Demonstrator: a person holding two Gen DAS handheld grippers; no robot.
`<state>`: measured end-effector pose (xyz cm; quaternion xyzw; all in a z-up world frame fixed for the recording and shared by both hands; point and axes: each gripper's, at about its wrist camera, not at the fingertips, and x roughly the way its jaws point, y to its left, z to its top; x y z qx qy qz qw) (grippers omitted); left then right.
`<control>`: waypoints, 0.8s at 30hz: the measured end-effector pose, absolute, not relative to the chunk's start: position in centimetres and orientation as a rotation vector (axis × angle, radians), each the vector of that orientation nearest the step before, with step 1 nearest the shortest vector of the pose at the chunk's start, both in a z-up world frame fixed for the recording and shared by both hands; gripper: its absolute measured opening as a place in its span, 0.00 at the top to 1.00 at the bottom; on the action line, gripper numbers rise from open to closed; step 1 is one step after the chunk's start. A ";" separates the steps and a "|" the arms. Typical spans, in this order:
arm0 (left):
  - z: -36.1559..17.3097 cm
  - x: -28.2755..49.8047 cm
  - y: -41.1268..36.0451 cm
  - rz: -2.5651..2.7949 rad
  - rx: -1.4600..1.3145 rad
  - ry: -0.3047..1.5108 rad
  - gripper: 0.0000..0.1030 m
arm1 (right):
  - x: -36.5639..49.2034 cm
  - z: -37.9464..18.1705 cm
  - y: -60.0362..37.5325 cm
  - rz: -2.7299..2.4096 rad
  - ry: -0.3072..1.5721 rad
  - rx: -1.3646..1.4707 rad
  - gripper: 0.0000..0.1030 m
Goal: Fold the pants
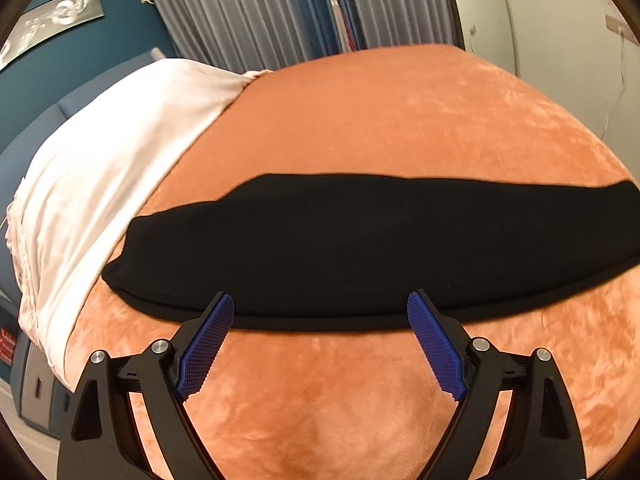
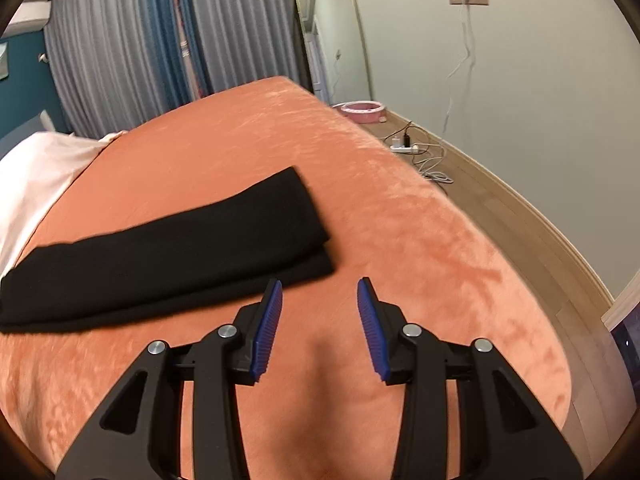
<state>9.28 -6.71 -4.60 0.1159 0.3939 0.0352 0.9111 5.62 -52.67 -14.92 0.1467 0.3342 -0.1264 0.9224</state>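
Note:
The black pants (image 1: 340,248) lie flat on the orange bed cover (image 1: 360,120), folded lengthwise into a long strip running left to right. In the right wrist view the pants (image 2: 168,252) show their right end, two layers stacked. My left gripper (image 1: 320,306) is open and empty, its blue pads just above the near edge of the pants. My right gripper (image 2: 320,288) is open and empty, over the orange cover just right of and in front of the pants' right end.
A white pillow or sheet (image 1: 100,168) lies at the bed's left end. Grey and blue curtains (image 2: 140,48) hang behind. A mirror (image 2: 332,36) leans on the wall. A pink ring (image 2: 362,110) and cables with a power strip (image 2: 412,148) lie on the wooden floor.

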 end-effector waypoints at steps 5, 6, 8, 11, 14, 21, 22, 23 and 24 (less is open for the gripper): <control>-4.0 8.9 -5.2 0.100 0.228 0.809 0.16 | 5.9 -14.7 -50.7 -0.215 0.691 0.301 0.62; -4.0 8.8 -4.7 0.101 0.222 0.811 0.16 | 6.0 -14.5 -50.1 -0.206 0.690 0.297 0.62; -3.8 8.7 -4.2 0.110 0.217 0.811 0.16 | 6.1 -14.2 -49.2 -0.181 0.691 0.291 0.62; -3.6 8.4 -3.3 0.118 0.205 0.811 0.16 | 6.4 -13.7 -47.1 -0.145 0.689 0.270 0.62; -3.6 8.3 -2.6 0.123 0.197 0.814 0.16 | 6.8 -13.2 -45.0 -0.112 0.688 0.249 0.62; -3.8 8.0 0.2 0.142 0.164 0.824 0.16 | 8.1 -12.6 -39.4 -0.016 0.710 0.206 0.62; -3.9 8.0 0.6 0.146 0.161 0.826 0.16 | 8.3 -12.5 -38.6 0.000 0.713 0.198 0.62; -4.0 7.9 1.2 0.151 0.156 0.829 0.16 | 8.5 -12.4 -37.6 0.021 0.719 0.189 0.62; -4.1 7.8 1.8 0.156 0.151 0.833 0.16 | 8.9 -12.4 -36.2 0.049 0.726 0.172 0.62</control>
